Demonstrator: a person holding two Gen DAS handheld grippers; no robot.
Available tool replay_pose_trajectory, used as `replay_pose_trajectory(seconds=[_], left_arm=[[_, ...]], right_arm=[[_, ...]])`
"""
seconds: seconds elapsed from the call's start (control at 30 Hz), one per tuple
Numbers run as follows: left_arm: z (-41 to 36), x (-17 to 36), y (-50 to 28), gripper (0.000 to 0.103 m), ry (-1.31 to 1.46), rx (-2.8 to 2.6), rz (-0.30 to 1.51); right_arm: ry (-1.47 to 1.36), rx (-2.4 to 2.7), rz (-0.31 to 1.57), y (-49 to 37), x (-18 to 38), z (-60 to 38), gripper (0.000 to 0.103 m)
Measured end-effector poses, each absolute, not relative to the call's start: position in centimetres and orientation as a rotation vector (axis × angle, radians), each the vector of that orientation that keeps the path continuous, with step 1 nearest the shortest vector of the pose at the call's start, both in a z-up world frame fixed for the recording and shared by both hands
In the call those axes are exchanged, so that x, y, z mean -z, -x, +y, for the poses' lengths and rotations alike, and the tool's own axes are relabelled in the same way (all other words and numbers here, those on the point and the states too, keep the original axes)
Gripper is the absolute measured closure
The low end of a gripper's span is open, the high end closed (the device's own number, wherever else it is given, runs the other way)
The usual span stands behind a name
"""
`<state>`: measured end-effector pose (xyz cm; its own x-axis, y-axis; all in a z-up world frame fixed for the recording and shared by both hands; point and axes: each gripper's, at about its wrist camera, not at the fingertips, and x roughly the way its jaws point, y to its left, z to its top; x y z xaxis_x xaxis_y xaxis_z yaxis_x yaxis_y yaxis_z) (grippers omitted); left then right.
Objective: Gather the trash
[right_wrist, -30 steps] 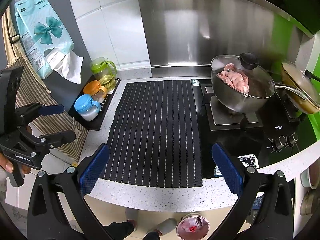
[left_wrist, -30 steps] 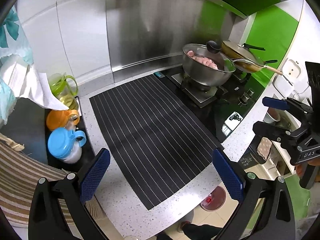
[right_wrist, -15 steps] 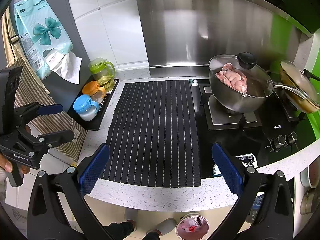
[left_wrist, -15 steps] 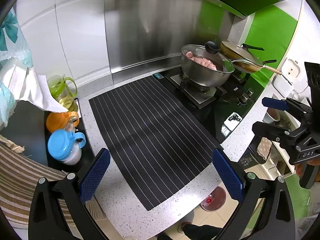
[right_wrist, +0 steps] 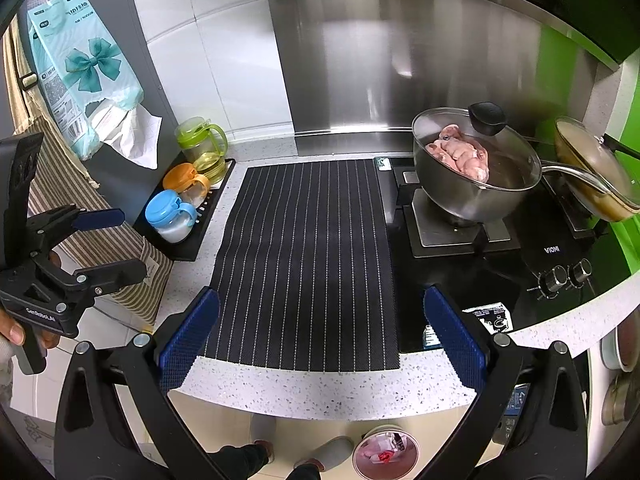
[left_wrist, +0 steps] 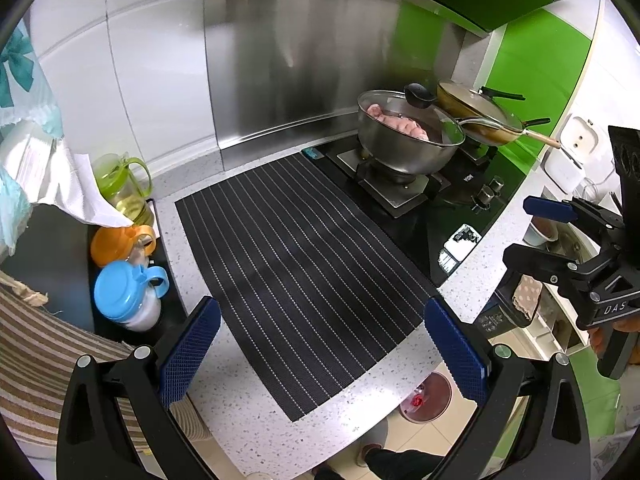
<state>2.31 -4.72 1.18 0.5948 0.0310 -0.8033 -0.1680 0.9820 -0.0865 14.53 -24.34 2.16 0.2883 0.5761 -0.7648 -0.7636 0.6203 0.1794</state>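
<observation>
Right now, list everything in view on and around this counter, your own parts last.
Mat: 1, black pinstriped, counter centre.
Pot: 1, steel, glass-lidded, meat inside, on stove.
Frying pan: 1, golden, lidded, right burner.
Jars: green, orange, blue, in black tray, left.
Wrapper: 1, white-black, on stove's front edge.
Tissue pack: 1, teal, hanging left.
Bin: 1, on floor below the counter.
Left gripper: open.
Right gripper: open.
</observation>
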Motion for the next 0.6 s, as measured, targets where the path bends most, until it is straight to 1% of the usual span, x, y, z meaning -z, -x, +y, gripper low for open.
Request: replay_pose_trajectory(seconds=[0.6], left_arm=[[-4.50, -1.43, -2.39, 0.005, 0.149, -0.121, 0.925]], right_arm=[[0.237, -0.906, 0.909, -14.40, -2.26, -24.33, 0.003]])
